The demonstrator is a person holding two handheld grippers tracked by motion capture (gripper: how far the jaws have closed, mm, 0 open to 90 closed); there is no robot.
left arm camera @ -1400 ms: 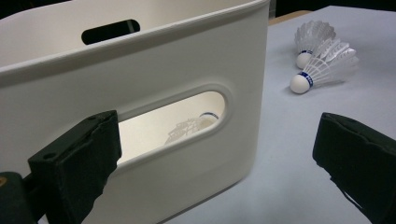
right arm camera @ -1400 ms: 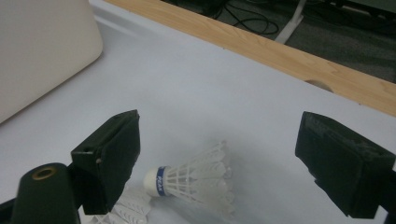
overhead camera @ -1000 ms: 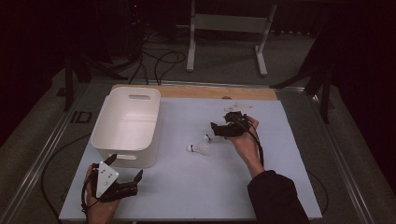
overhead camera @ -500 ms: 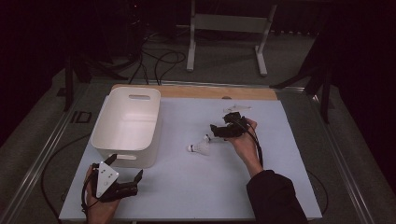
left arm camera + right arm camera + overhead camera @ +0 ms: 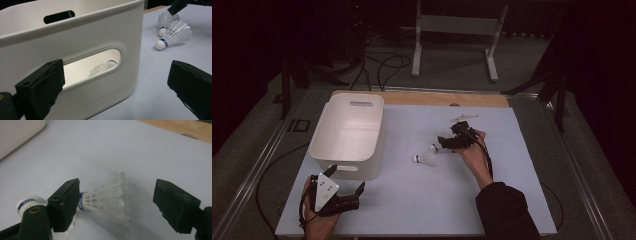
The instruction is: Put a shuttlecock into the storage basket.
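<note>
1. While the person's left hand rests at the near edge of the table (image 5: 512, 130), about 7 o'clock in the high view, the left gripper (image 5: 346, 186) sits with its jaws wide apart and nothing between them.
2. At 12 o'clock from that gripper, just beyond its jaws, stands the white bin (image 5: 347, 134); through its handle slot the left gripper view shows a shuttlecock in the bin (image 5: 103, 67).
3. Near the table's middle, at 3 o'clock from the bin, a loose shuttlecock (image 5: 425, 158) lies on its side.
4. Just past it, toward 1 o'clock, the right gripper (image 5: 444, 142) is spread around a second shuttlecock (image 5: 107, 197); its jaws have just been closing, with the feathers between them, and the pads do not yet press on it.
5. Farther off, at 12 o'clock, a third shuttlecock (image 5: 464, 118) lies near the wooden strip (image 5: 437, 99).
</note>
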